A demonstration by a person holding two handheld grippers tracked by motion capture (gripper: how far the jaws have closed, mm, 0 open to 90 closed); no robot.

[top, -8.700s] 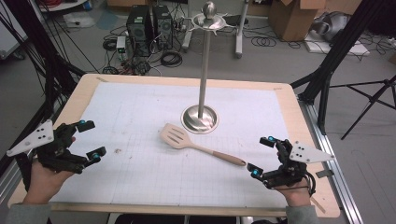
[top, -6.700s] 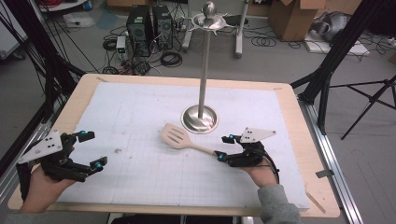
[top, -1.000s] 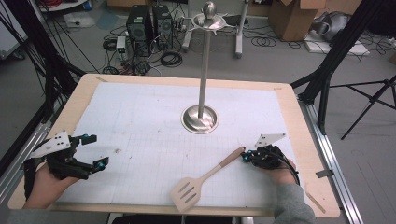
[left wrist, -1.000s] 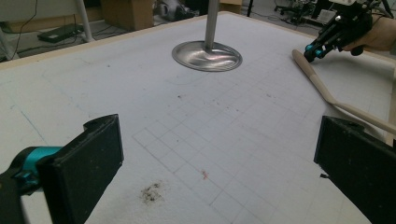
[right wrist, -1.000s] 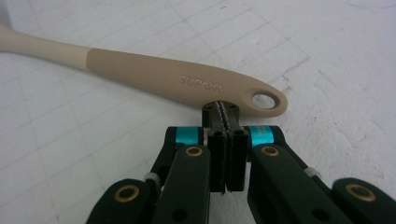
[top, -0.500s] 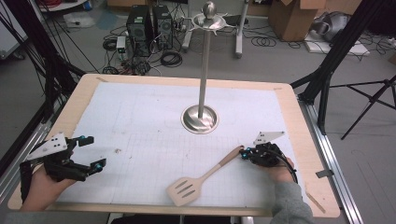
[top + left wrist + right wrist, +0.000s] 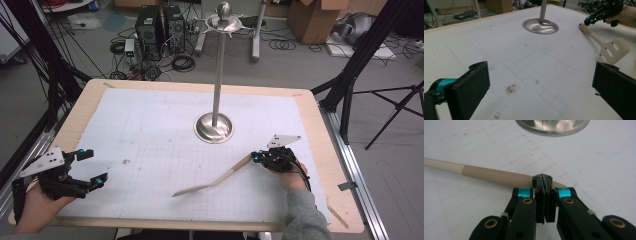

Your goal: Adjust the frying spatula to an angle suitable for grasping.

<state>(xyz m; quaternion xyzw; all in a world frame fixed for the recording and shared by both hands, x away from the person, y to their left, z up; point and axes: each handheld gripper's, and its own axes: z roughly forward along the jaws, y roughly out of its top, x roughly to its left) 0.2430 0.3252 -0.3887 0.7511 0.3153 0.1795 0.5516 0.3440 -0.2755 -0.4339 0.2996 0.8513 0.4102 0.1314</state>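
A pale wooden spatula (image 7: 220, 177) lies on the white mat, handle towards the right, slotted blade towards the front and seen nearly edge-on from above. My right gripper (image 7: 255, 157) is shut, pads pressed together, with its tips on the spatula's handle (image 7: 491, 175) near its end; nothing shows between the pads. In the left gripper view the blade (image 7: 610, 51) looks tipped up, beyond it the right gripper (image 7: 590, 20). My left gripper (image 7: 95, 166) stands open and empty over the mat's front left, far from the spatula.
A steel stand with a round base (image 7: 214, 127) and a tall pole topped by hooks rises at the mat's middle back, close behind the right gripper. The wooden table edge (image 7: 330, 150) frames the mat. Cables and tripod legs lie on the floor beyond.
The spatula's blade has swung a little to the left and away from the front edge, and has rolled from flat to nearly edge-on. Both hands have stayed about where they were.
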